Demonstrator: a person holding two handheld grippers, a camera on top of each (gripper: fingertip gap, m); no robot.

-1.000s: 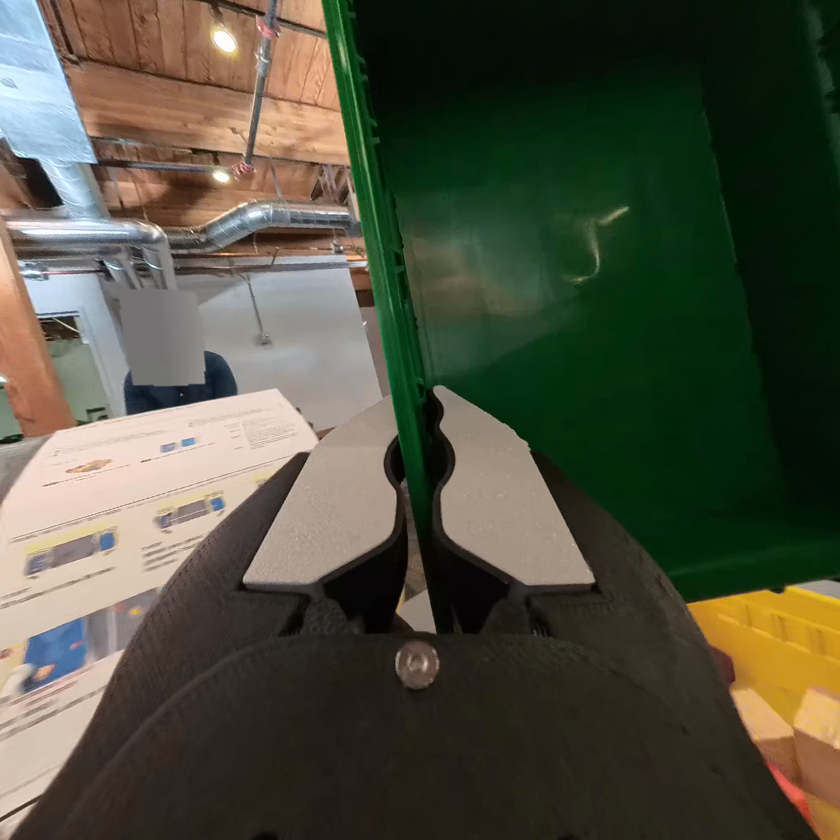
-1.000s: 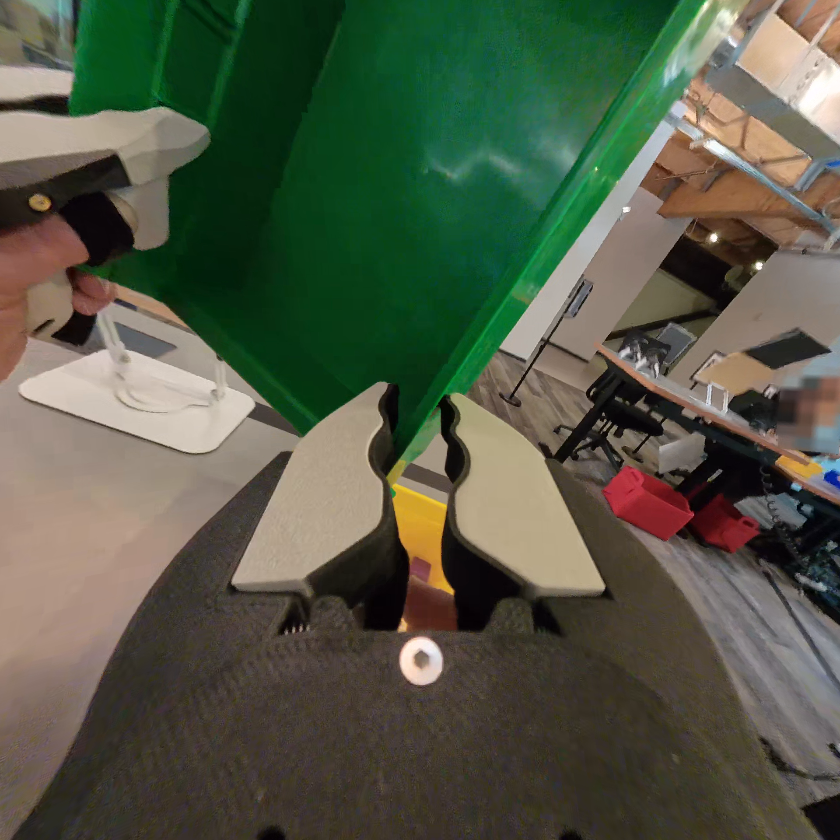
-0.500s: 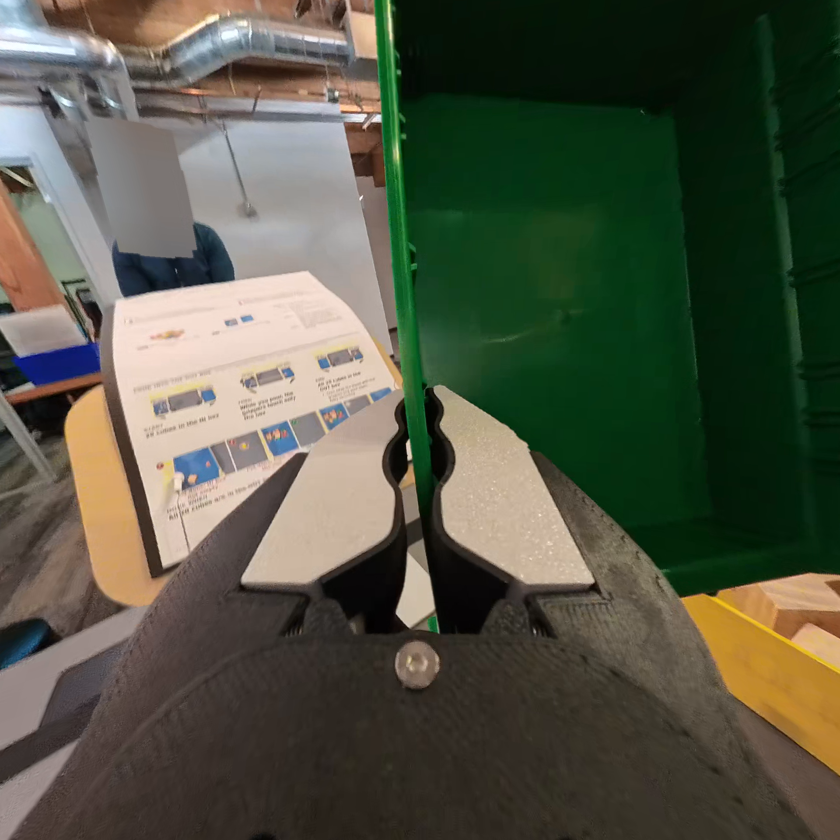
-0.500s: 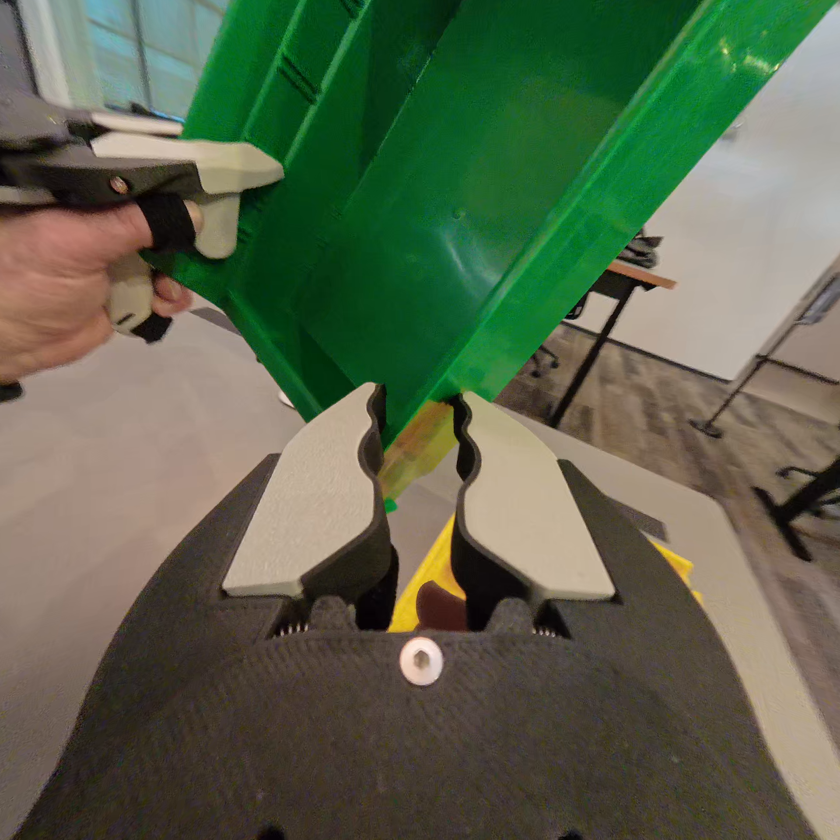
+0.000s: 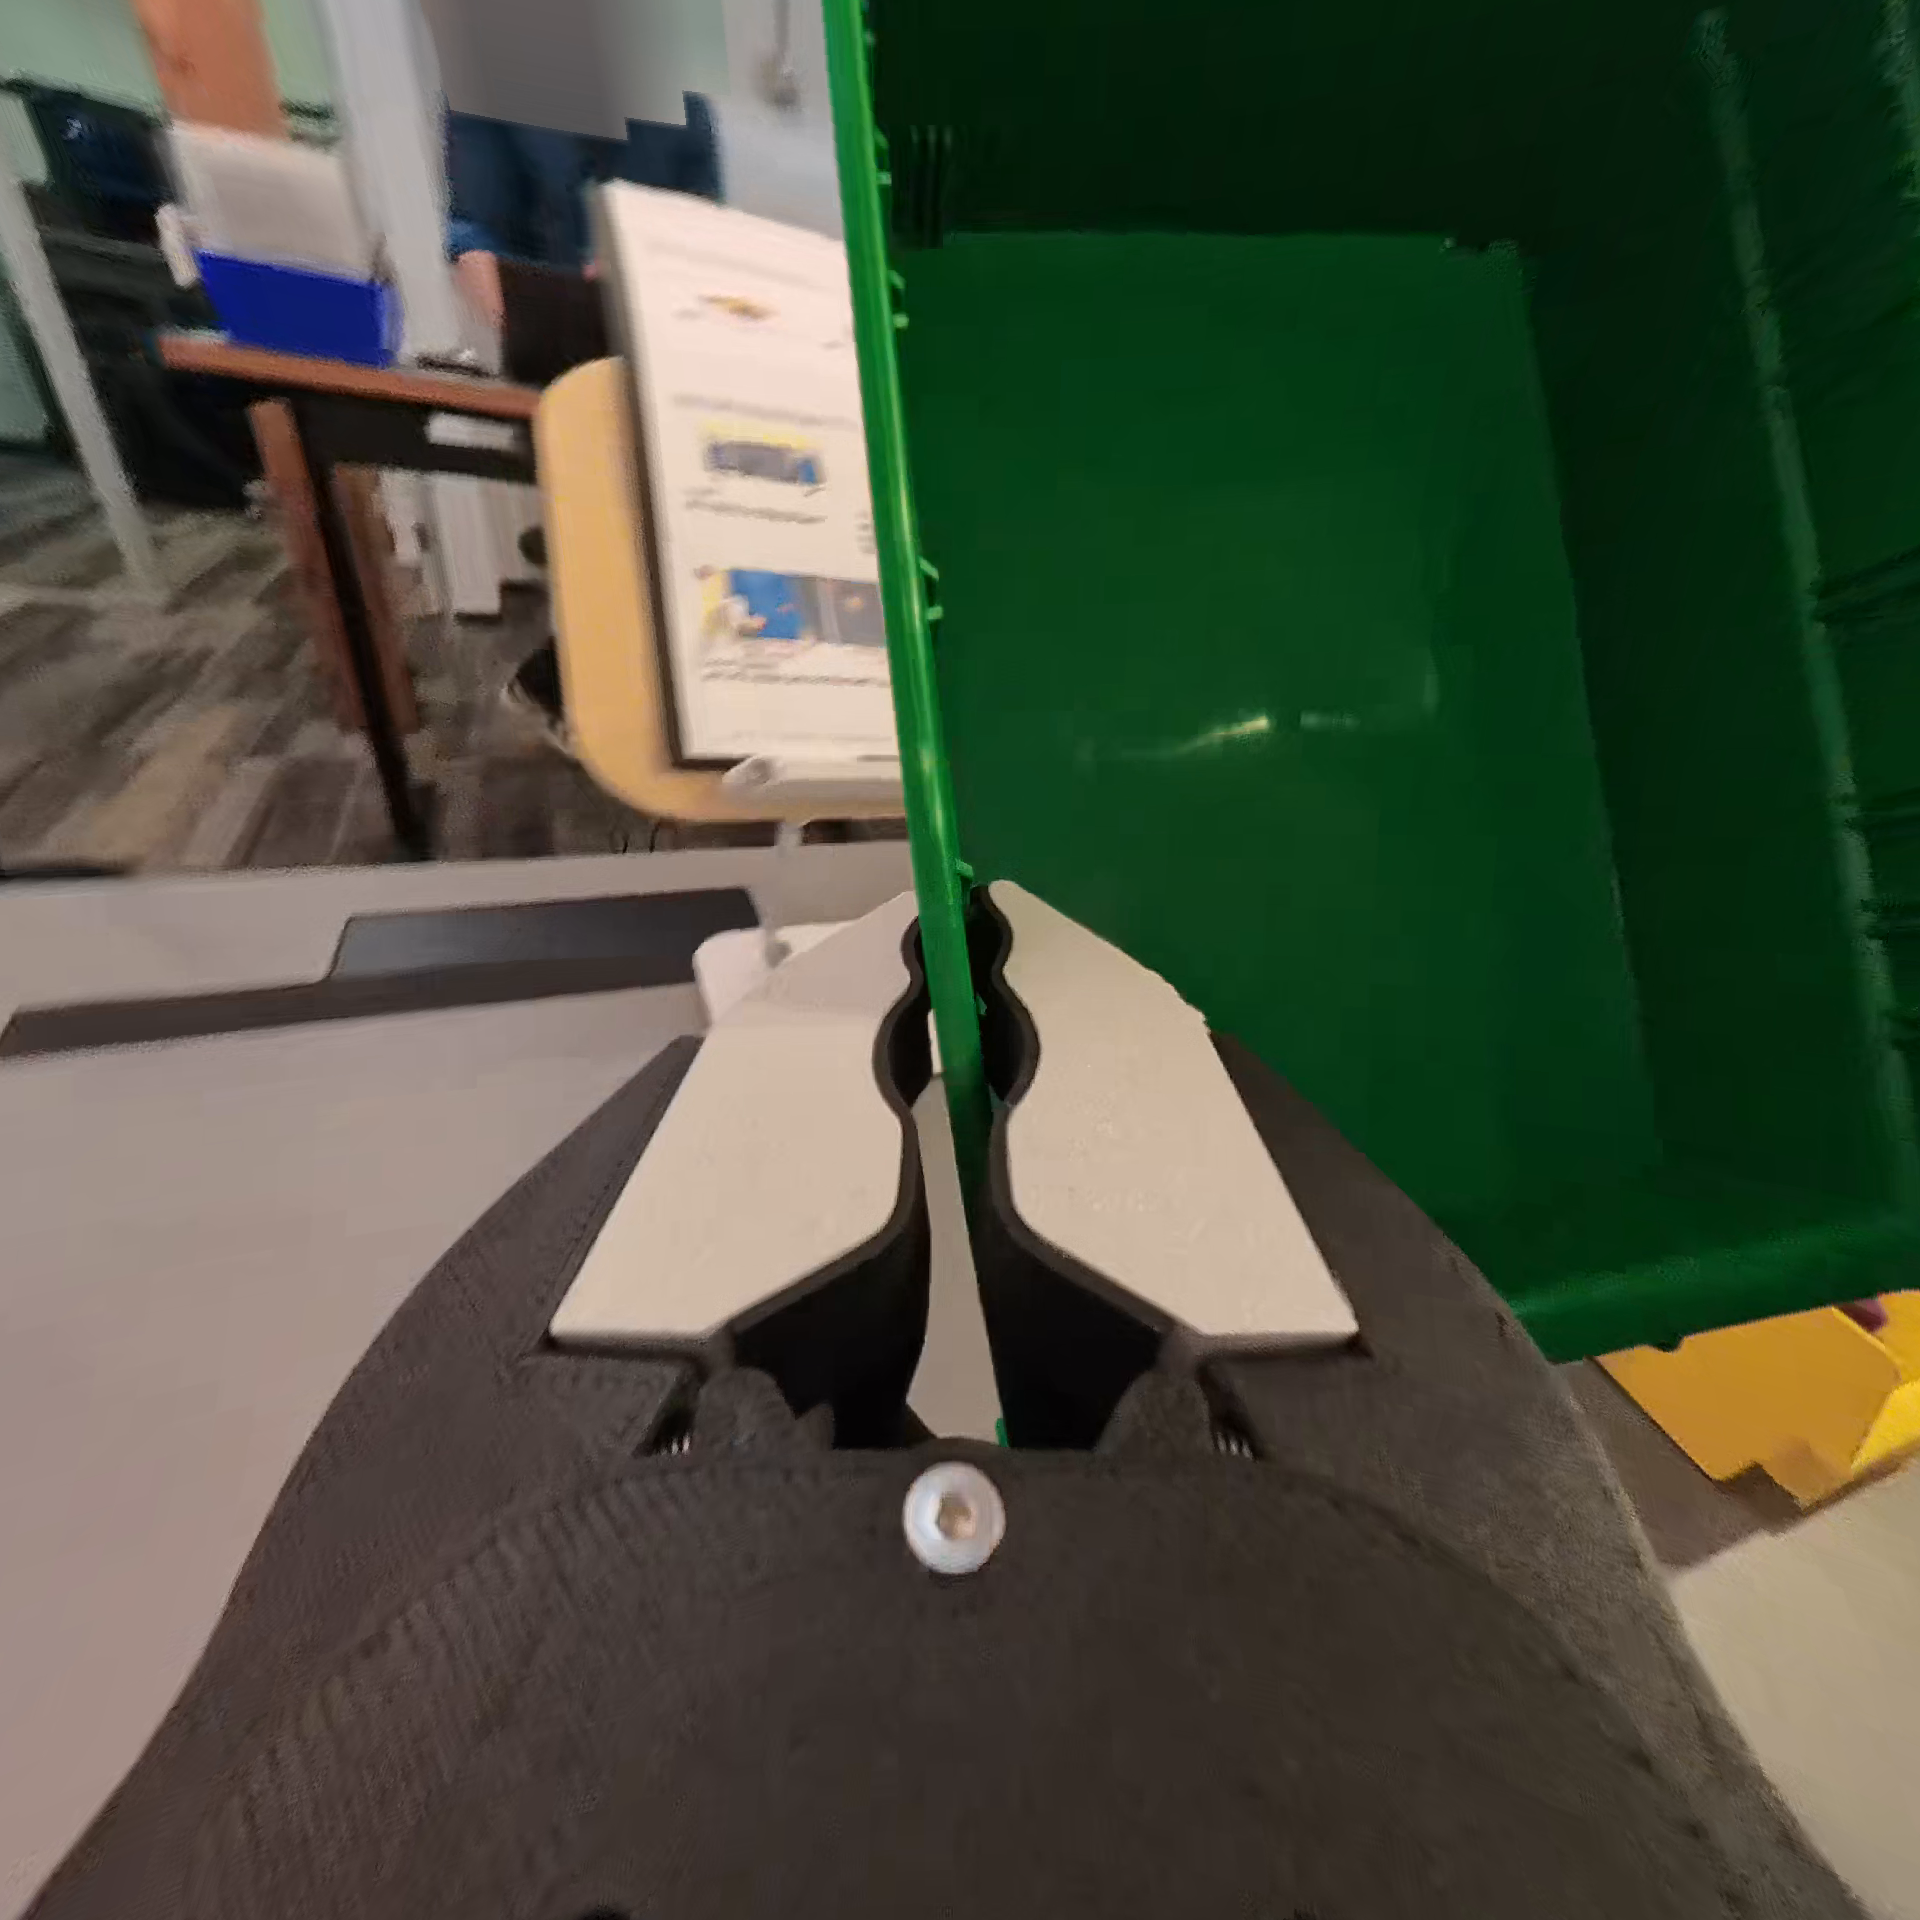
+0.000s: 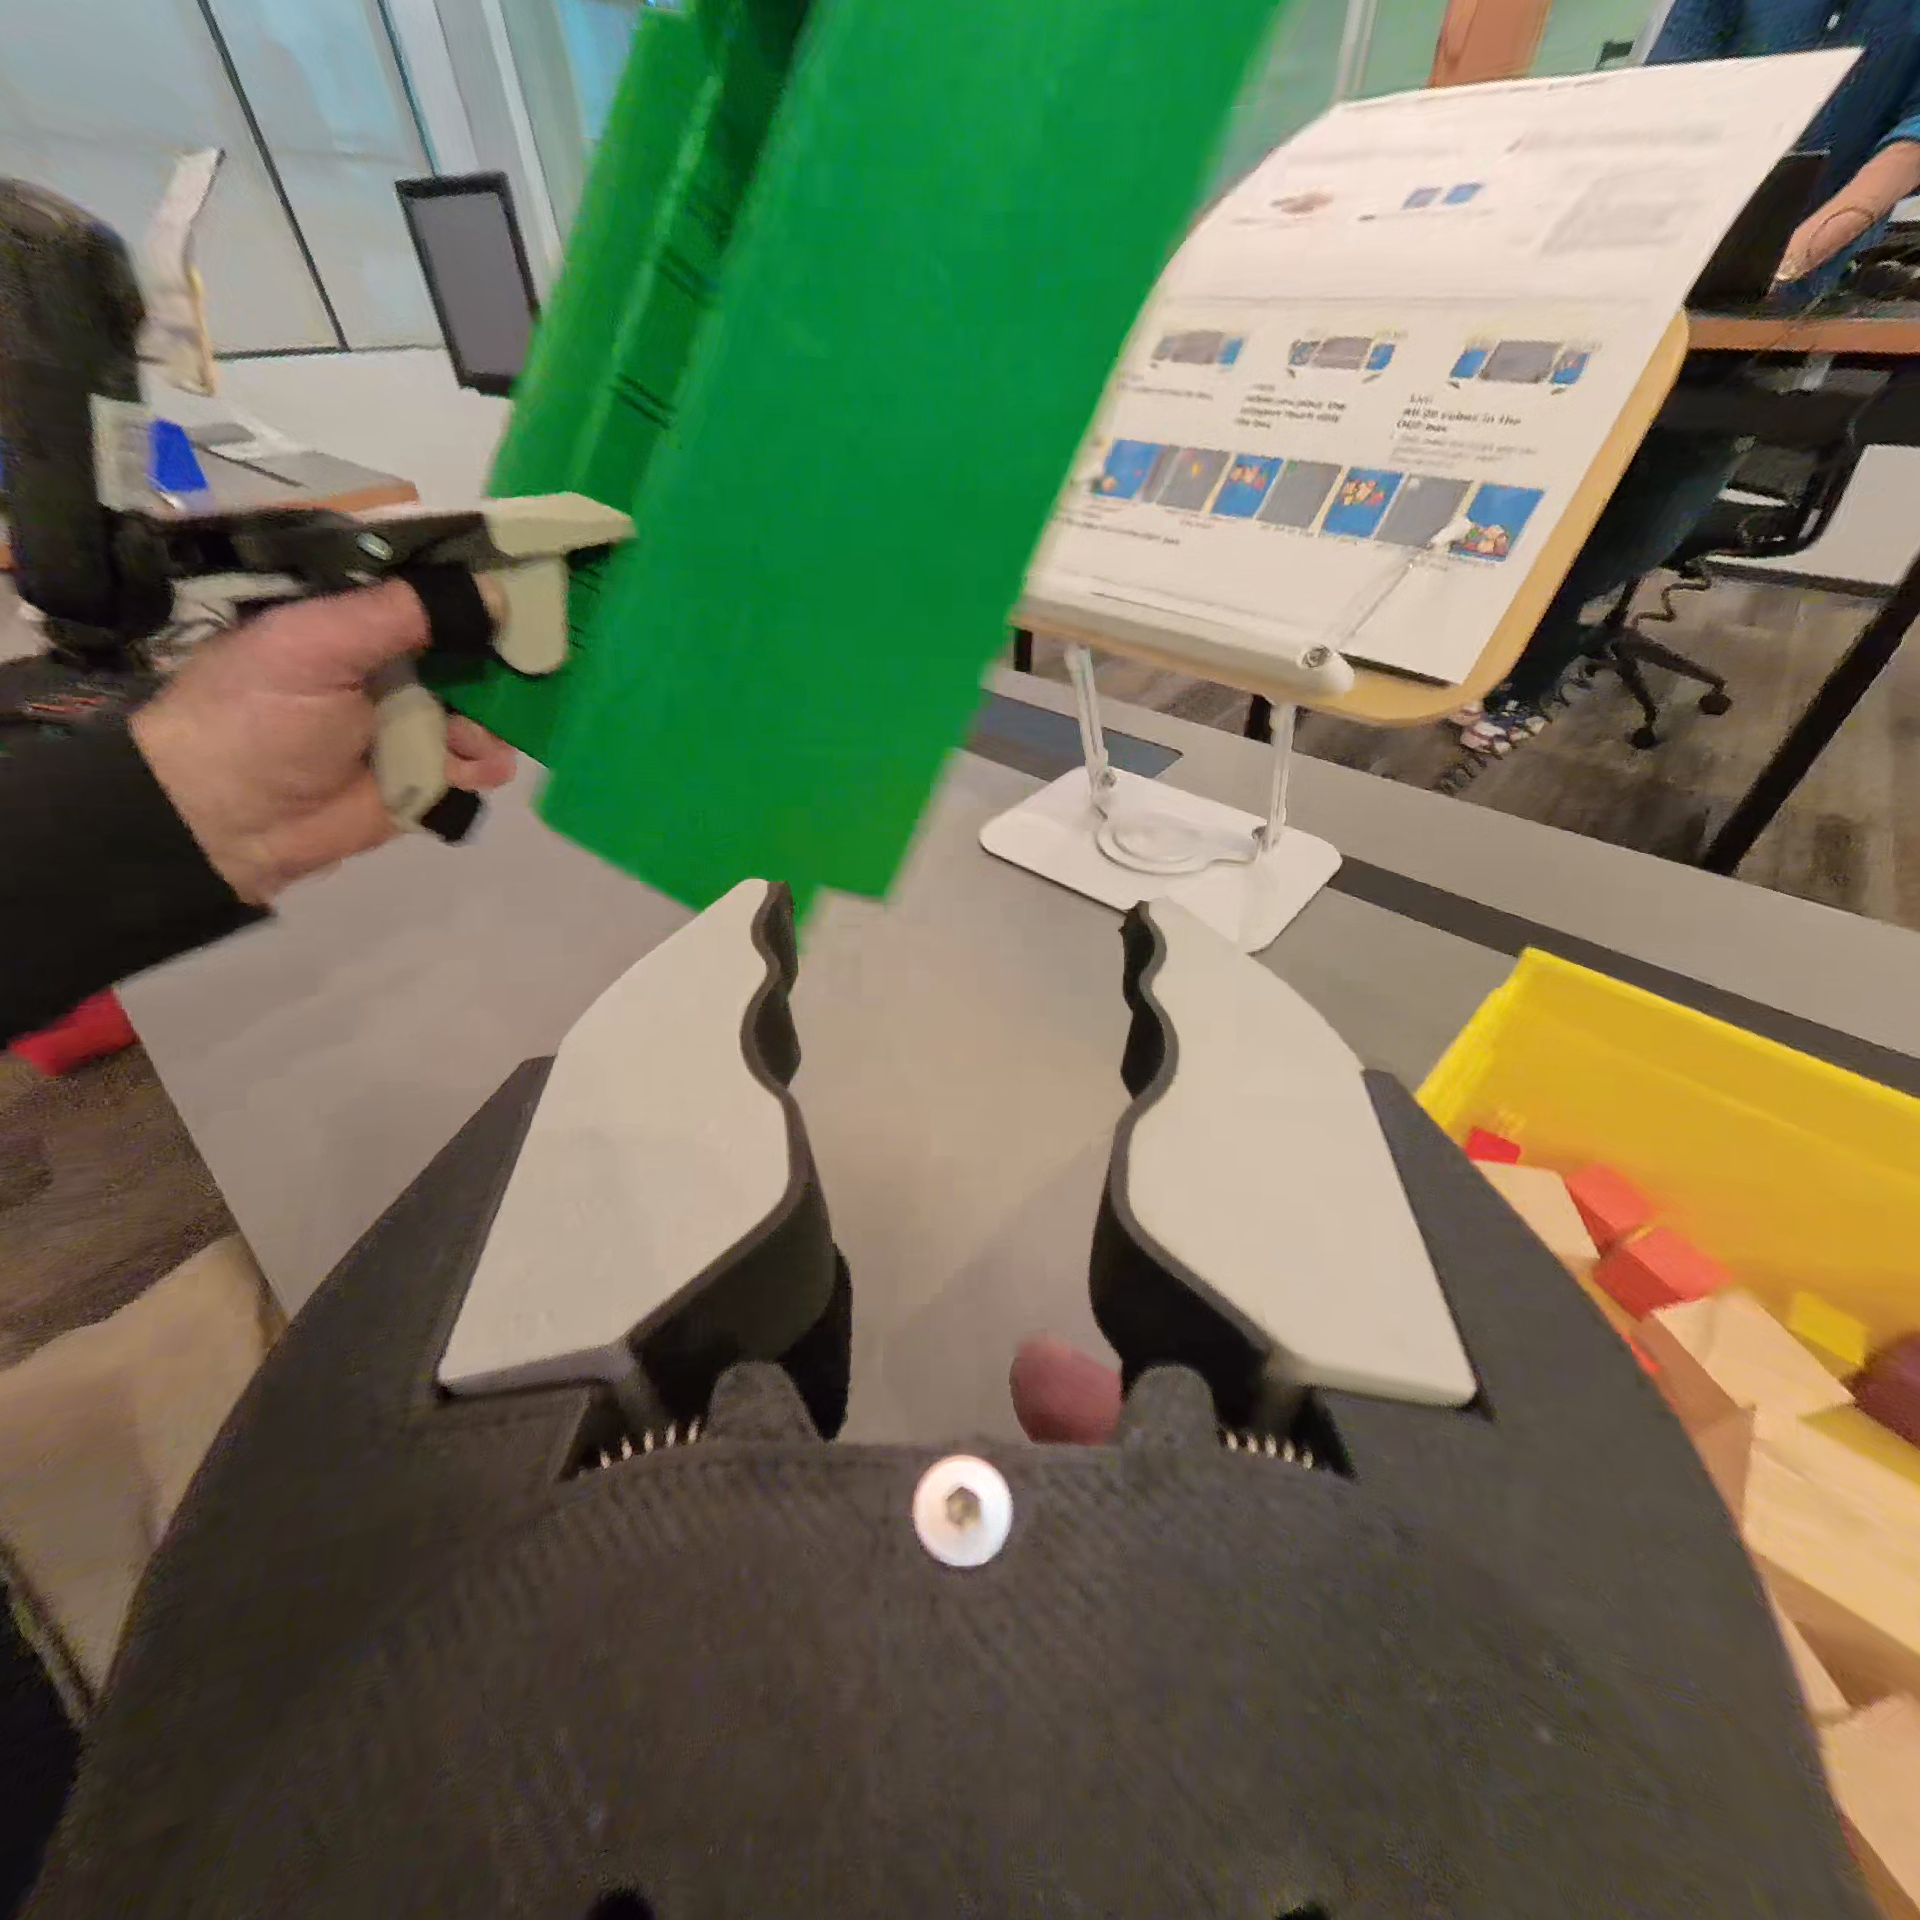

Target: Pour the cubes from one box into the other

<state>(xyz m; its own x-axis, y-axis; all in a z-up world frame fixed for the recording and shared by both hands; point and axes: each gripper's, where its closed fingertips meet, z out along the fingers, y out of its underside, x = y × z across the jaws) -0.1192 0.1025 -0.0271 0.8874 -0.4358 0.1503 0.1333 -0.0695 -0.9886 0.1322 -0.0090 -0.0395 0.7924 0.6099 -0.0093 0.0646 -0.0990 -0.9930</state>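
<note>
Above grey tabletop (image 6: 436,997), glossy green box (image 5: 1299,727); yellow box (image 6: 1704,1132) holds blocky cubes (image 6: 1652,1268).

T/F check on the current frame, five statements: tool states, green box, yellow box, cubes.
1. The left tool is shut on the green box wall. True.
2. The right tool is clamped on the green box. False: it is open and holds nothing.
3. The green box still has cubes in it. False: the inside that shows in the left wrist view is bare.
4. The cubes lie in the yellow box. True.
5. The green box sits flat on the table. False: it is held up, tilted, above the table.
</note>
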